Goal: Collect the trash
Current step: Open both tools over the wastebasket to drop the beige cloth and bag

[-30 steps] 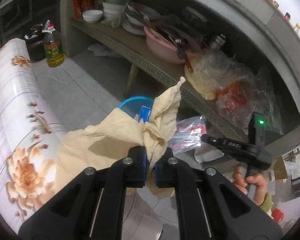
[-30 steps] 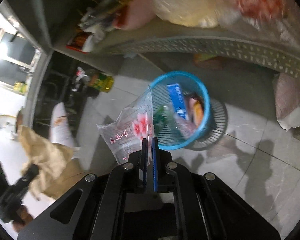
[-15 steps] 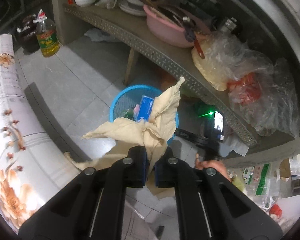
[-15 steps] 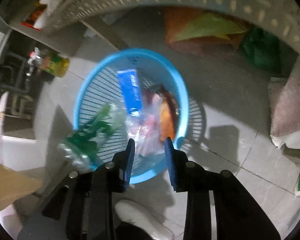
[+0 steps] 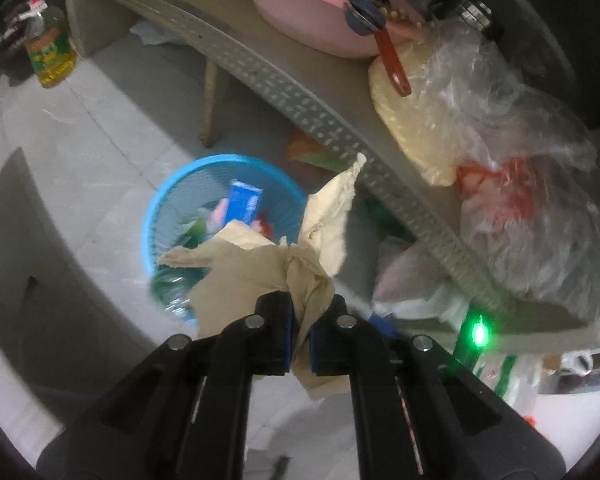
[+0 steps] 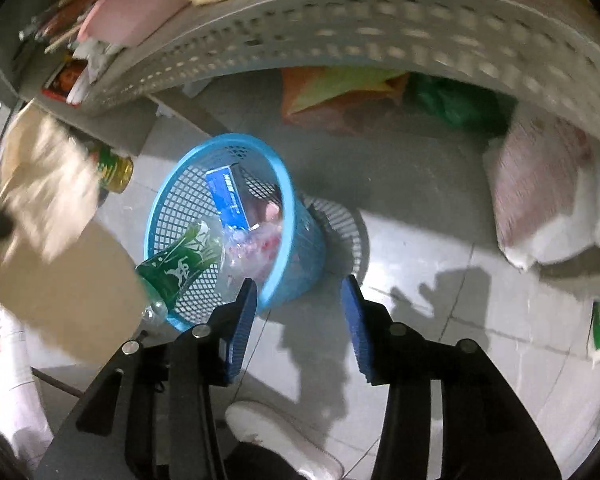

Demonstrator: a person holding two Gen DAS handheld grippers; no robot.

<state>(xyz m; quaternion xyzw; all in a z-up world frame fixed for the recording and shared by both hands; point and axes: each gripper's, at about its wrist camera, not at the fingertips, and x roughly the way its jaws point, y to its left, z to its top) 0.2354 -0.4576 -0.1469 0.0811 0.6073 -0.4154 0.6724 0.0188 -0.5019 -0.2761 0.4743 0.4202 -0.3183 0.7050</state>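
- The right gripper (image 6: 298, 322) no longer holds the clear printed plastic bag (image 6: 252, 248) it pinched a second ago; its jaws are opening, with nothing between the blue pads, only bare floor tiles (image 6: 440, 280) below.
- That bag now lies inside the blue mesh trash basket (image 6: 292, 208), beside a blue carton (image 6: 228, 196) and a green-labelled plastic bottle (image 6: 180, 264) that leans over the near rim.
- So one piece of trash is delivered, and the right gripper is free for the next pickup.
- The left gripper (image 5: 302, 336) has swung in over the basket since a second ago; in its view, the blue basket (image 5: 156, 216) now sits just beyond the jaws instead of far off.
- Its jaws are clamped nearly closed on a crumpled beige paper bag (image 5: 260, 264), which hangs above the basket's near edge.
- Judging from this, the paper bag is the next item to drop; it is wide and floppy, so it may catch on the rim or on the bottle.
- The shelf (image 5: 300, 92) above, with a pink basin (image 5: 300, 20) and plastic bags, is close by.
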